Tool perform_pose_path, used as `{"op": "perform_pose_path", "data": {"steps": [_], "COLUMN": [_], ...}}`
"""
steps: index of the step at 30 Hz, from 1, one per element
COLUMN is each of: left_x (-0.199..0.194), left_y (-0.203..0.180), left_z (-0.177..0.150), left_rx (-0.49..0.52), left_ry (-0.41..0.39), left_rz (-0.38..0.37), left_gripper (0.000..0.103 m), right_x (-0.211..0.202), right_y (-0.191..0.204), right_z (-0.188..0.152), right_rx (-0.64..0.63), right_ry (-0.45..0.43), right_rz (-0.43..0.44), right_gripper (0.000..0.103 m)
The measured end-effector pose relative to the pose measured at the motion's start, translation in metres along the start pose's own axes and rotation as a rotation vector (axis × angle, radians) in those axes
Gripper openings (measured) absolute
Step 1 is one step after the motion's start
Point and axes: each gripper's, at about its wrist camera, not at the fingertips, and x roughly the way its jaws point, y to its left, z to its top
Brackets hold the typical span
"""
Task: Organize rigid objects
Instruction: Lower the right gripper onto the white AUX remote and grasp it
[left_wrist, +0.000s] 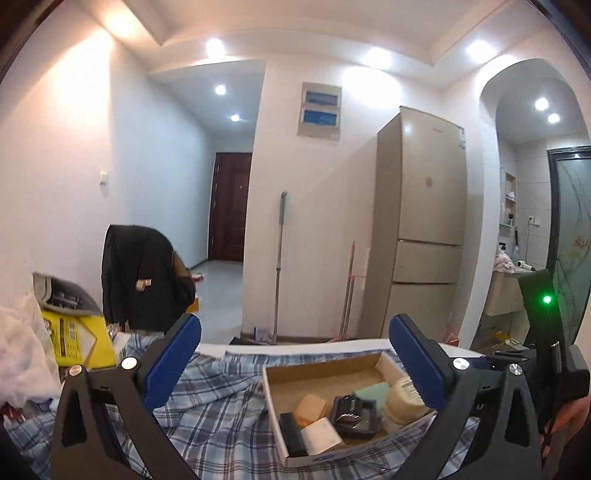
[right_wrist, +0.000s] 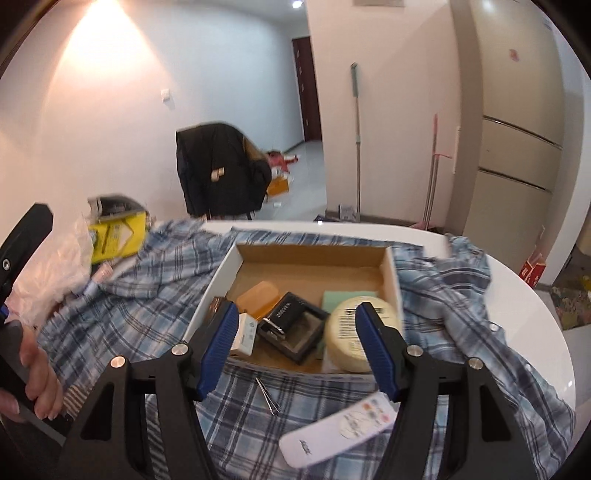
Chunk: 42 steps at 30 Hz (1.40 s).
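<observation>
A: While both grippers are hovering over the plaid cloth (right_wrist: 122, 295) on the white worktop (right_wrist: 532, 310), what is lying where, going left to right?

B: The left gripper (left_wrist: 293, 363) is sitting left of the cardboard box (left_wrist: 321, 369), its fingers (left_wrist: 173, 360) standing wide with nothing between them. The right gripper (right_wrist: 295, 347) is looking down on the same box, its fingers (right_wrist: 218, 343) about half apart and gripping nothing.

A: And what is still waiting outside the box?

B: A white remote control (right_wrist: 338, 430) is lying on the cloth, just below and slightly right of the right gripper's fingertips, near the box's front wall. Its long axis is running from lower left up to upper right, button end toward the right finger. A pair of thin metal tweezers (right_wrist: 267, 397) is lying just left of it.

A: Which hand is nearer?

B: The right one, I'd judge; the remote isn't showing in the left wrist view at all.

A: How is the remote looking?

B: Slim, glossy, rounded at the ends, with coloured buttons at one end. It is probably going to need the fingers closing across its narrow width.
</observation>
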Motion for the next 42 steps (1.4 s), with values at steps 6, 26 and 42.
{"op": "perform_pose_path", "data": {"steps": [6,26,42], "left_x": [-0.027,0.047,0.051], "left_y": [-0.019,0.013,-0.007], "left_z": [0.012,-0.091,-0.093], "left_rx": [-0.023,-0.290,-0.217], "left_ry": [0.012,0.452,0.483], "left_rz": [-0.035,-0.028,-0.113], "left_gripper": [0.103,0.103,0.103], "right_x": [-0.029,0.077,0.090], "right_y": [-0.029,-0.063,-0.064], "right_z": [-0.010,-0.069,-0.078], "right_rx": [0.101,0.314,0.180], "right_ry": [-0.007,0.420,0.470], "right_rz": [-0.032,-0.157,-0.221], "right_gripper": [0.094,0.092,0.061]}}
